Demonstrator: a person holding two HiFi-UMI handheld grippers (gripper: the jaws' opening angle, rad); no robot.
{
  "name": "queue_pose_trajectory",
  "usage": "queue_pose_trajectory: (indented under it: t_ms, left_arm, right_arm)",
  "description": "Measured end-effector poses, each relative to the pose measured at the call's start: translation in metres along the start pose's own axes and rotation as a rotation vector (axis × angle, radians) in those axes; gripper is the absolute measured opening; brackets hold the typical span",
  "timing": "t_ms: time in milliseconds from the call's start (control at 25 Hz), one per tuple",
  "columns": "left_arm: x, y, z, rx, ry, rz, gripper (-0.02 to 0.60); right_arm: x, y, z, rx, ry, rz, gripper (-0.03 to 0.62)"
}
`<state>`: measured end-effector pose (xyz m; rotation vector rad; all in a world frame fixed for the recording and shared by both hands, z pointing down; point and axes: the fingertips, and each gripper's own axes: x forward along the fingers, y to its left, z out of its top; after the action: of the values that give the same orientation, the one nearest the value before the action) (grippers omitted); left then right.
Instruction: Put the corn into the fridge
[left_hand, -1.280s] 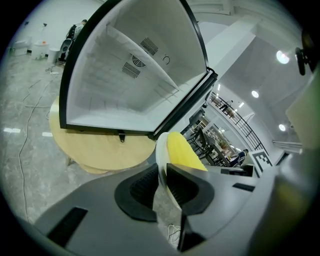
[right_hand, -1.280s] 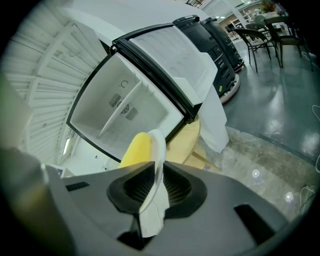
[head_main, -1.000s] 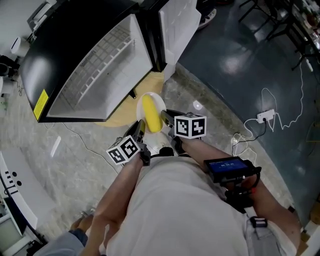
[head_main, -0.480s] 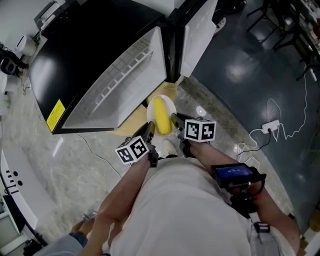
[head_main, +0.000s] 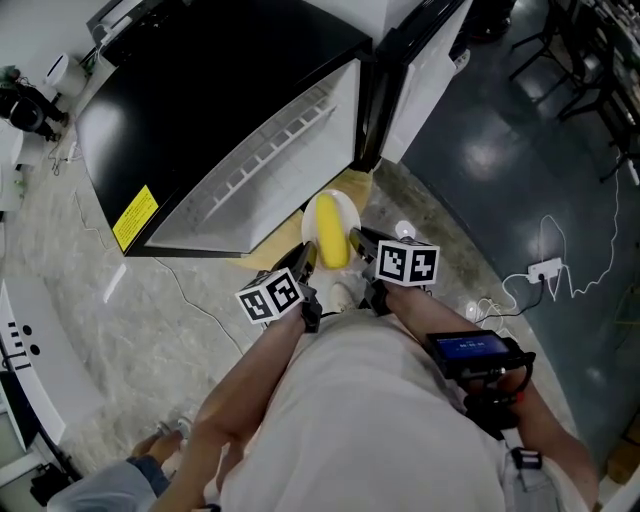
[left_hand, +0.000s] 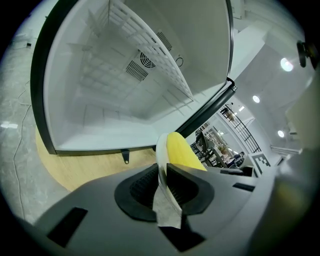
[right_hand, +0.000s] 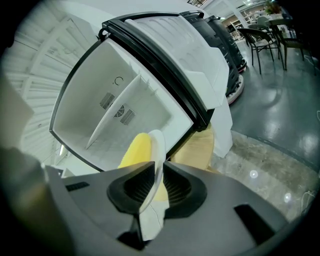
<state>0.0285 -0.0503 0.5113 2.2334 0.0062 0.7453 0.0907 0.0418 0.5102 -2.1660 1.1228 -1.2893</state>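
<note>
Our own body hides most of both arms, and the print on the yellow label (head_main: 135, 217) is too small to read. The open fridge (head_main: 200, 90) holds wire shelves (left_hand: 150, 65). The corn (head_main: 330, 232) lies on a plate (head_main: 346, 204) just before the fridge; the left gripper (left_hand: 162, 172) and the right gripper (right_hand: 159, 172) each pinch the plate's rim

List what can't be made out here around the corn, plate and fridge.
- Corn: its near end is hidden behind the jaws of the left tool and right tool in both gripper views.
- Plate: edge-on in both gripper views, so its face is not shown there.
- Fridge door: cut off by the head view's top edge.
- Yellow label: print too small to read, head view.
</note>
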Motion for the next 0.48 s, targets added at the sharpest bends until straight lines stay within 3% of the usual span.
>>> queue_pose_trajectory:
  t_ms: [480]
  left_arm:
    - [-0.006,0.011,0.004,-0.048,-0.046,0.046,0.057]
  right_arm:
    - [0.016,0.01,0.004,-0.031,0.058,0.052,0.046]
